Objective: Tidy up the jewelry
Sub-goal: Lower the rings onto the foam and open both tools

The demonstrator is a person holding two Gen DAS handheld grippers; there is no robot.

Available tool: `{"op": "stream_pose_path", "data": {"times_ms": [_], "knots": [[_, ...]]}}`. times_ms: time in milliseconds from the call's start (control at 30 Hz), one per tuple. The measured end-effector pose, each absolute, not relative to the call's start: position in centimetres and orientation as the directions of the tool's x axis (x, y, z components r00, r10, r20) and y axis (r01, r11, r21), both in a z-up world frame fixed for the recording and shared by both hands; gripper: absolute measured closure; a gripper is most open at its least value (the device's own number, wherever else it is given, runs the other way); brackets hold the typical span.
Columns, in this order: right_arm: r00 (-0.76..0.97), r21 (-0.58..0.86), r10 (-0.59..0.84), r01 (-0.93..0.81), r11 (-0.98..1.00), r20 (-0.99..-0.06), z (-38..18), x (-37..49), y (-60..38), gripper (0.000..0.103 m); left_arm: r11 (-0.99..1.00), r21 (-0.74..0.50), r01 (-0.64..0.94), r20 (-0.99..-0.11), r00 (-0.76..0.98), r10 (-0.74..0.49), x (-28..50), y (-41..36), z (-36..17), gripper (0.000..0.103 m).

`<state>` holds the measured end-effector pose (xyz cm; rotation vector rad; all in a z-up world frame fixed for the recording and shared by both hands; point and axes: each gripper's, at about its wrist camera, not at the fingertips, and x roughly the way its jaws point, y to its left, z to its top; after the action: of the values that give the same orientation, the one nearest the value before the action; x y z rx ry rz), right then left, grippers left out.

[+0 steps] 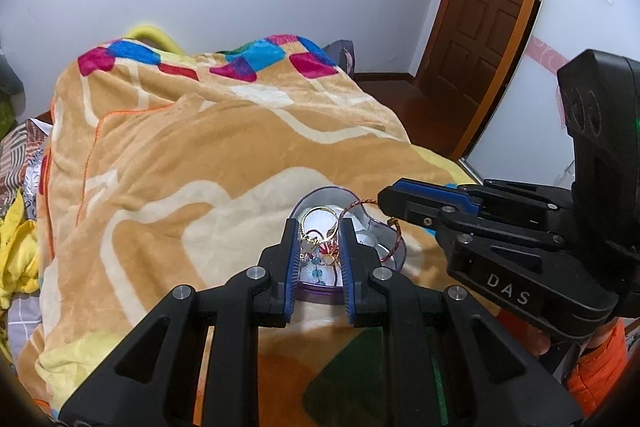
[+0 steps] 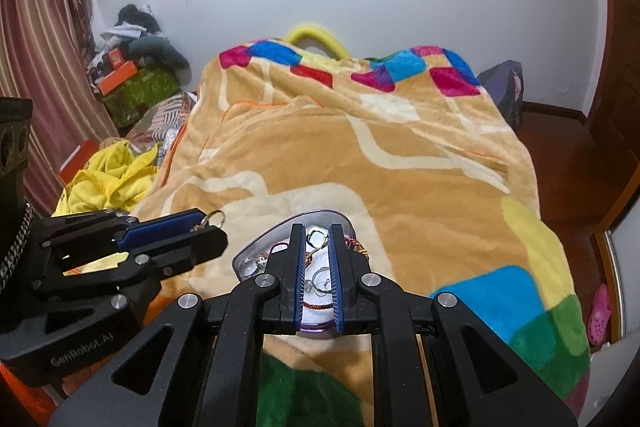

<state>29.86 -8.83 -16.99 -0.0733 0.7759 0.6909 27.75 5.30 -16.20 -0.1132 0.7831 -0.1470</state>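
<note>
The heart-shaped purple-rimmed jewelry tin [image 1: 390, 251] sits low-centre of both frames; the left gripper [image 1: 319, 227] grips a gold ring cluster [image 1: 316, 231], and the right gripper [image 2: 319, 231] holds a red cord bracelet [image 1: 386, 239], both directly over the tin.

Heart-shaped box [image 1: 394, 251] behind gripper fingers

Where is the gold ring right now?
The gold ring is pinched at the left gripper tips, just above the purple heart-shaped dish on the blanket; the right-wrist view shows it left of the dish.
</note>
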Motion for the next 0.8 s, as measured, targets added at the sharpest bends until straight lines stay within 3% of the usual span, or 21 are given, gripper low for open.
{"op": "stream_pose_path", "data": {"times_ms": [667,800], "knots": [[0.407,0.196,0.527,-0.622,0.758,-0.746,-19.3,31.5,-7.7,0.093,0.976,-0.189,0.111,-0.724,0.655,-0.215,29.1,5.6,-17.8,0.085],[0.421,0.177,0.518,-0.624,0.761,-0.744,-18.7,31.1,-7.7,0.084,0.979,-0.183,0.092,-0.714,0.672,-0.197,28.5,5.8,-17.1,0.085]]}}
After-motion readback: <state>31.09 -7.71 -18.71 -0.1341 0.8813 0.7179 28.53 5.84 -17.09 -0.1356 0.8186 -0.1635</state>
